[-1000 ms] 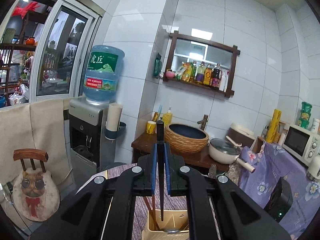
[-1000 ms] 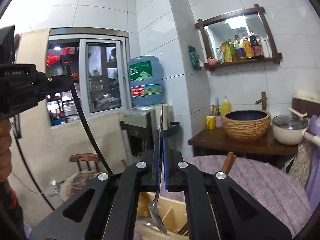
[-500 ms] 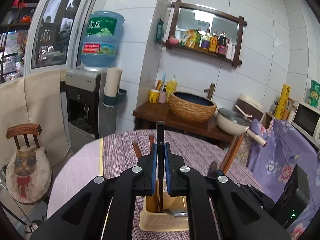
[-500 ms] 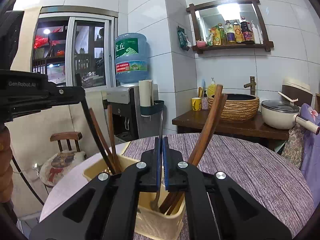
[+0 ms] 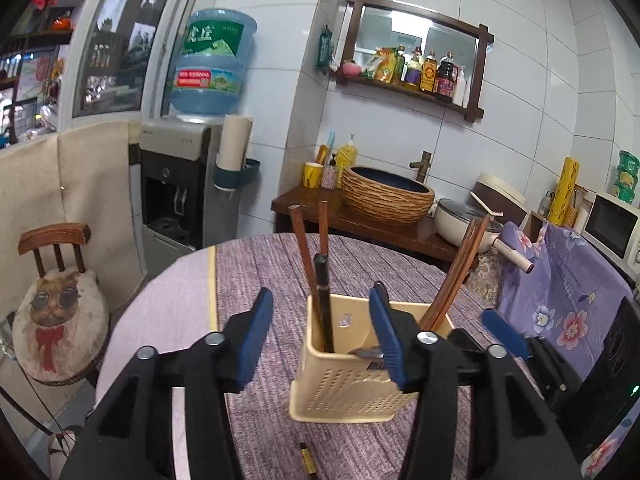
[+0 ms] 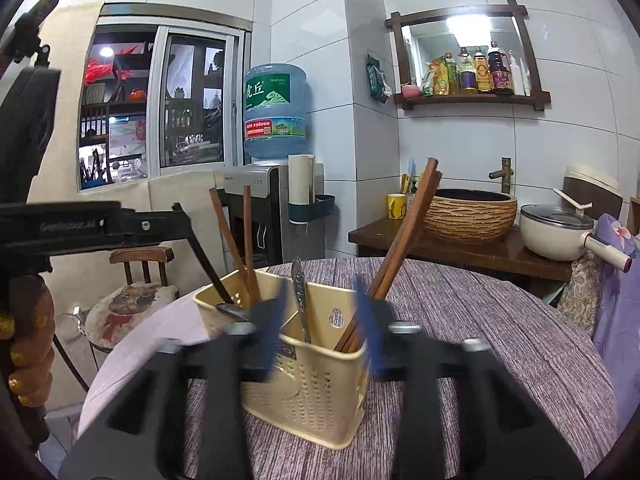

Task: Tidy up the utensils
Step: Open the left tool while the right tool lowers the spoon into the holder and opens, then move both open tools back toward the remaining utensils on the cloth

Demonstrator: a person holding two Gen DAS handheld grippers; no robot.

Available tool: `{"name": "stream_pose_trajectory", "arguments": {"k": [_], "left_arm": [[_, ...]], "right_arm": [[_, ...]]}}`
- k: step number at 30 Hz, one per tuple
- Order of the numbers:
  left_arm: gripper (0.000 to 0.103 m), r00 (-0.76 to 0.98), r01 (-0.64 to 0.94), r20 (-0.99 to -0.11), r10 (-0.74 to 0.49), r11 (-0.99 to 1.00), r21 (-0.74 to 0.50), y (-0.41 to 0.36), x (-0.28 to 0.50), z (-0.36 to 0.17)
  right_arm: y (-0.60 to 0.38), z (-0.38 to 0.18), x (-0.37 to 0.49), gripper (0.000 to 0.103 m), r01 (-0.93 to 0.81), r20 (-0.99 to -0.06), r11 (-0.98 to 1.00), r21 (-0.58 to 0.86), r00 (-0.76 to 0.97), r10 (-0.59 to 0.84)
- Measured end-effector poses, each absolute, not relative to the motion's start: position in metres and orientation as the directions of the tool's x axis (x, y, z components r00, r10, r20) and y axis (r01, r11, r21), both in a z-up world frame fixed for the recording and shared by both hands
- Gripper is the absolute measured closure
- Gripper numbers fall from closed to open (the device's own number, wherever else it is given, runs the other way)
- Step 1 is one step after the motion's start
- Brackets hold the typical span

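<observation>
The round table [image 5: 256,264] under its striped purple cloth fills the foreground, with a cream perforated caddy [image 5: 340,384] standing on it, divided into compartments. Behind it are a water dispenser [image 5: 176,184], a wooden counter with a woven basin [image 5: 386,198], a pot [image 5: 460,220], and a small chair [image 5: 56,280] with a cat cushion.

My left gripper [image 5: 322,340] has just been opening; its blue pads now stand well apart, one left of the caddy and one over its near rim, gripping nothing. The black-handled utensil [image 5: 322,296] stands upright in the caddy's left compartment, free of the pads, beside two brown chopsticks [image 5: 304,252]. Another pair of chopsticks [image 5: 456,276] leans out of the right compartment.

My right gripper [image 6: 320,324] has also just been opening; its jaws are blurred, spread apart on either side of the caddy's [image 6: 304,384] near wall, and hold nothing. The metal spoon [image 6: 300,296] stands handle-up in the middle compartment between the pads, clear of both. A spoon bowl [image 6: 234,311] shows at the left compartment's rim.

A small brass-tipped piece [image 5: 307,458] lies on the cloth in front of the caddy, near the left gripper's base.
</observation>
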State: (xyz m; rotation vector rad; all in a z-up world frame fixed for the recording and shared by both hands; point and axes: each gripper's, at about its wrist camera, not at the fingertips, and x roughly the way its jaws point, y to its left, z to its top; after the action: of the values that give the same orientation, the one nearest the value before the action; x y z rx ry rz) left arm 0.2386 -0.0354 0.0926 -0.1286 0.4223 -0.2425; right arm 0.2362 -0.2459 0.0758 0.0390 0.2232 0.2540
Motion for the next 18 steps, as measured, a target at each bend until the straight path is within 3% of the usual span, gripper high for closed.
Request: {"name": "stream_pose_trajectory", "arguments": {"k": [3, 5, 9, 18], "left_arm": [[0.031, 0.890, 0.185, -0.391, -0.236, 0.969, -0.164, -0.029, 0.226, 0.089], [0.025, 0.888, 0.168, -0.401, -0.223, 0.971, -0.169, -0.021, 0.218, 0.083], [0.015, 0.875, 0.112, -0.451, -0.175, 0.980, -0.165, -0.006, 0.208, 0.063], [0.012, 0.772, 0.025, -0.623, -0.126, 0.985, -0.168, 0.018, 0.192, -0.004]], "right_arm": [[-0.247, 0.078, 0.223, 0.043, -0.233, -0.236, 0.970, 0.066, 0.941, 0.242], [-0.248, 0.077, 0.215, 0.033, -0.230, -0.272, 0.970, 0.072, 0.932, 0.241], [-0.253, 0.066, 0.205, 0.027, -0.197, -0.366, 0.977, 0.083, 0.906, 0.214], [-0.259, 0.015, 0.188, 0.026, -0.166, -0.585, 0.973, 0.157, 0.779, 0.227]]}}
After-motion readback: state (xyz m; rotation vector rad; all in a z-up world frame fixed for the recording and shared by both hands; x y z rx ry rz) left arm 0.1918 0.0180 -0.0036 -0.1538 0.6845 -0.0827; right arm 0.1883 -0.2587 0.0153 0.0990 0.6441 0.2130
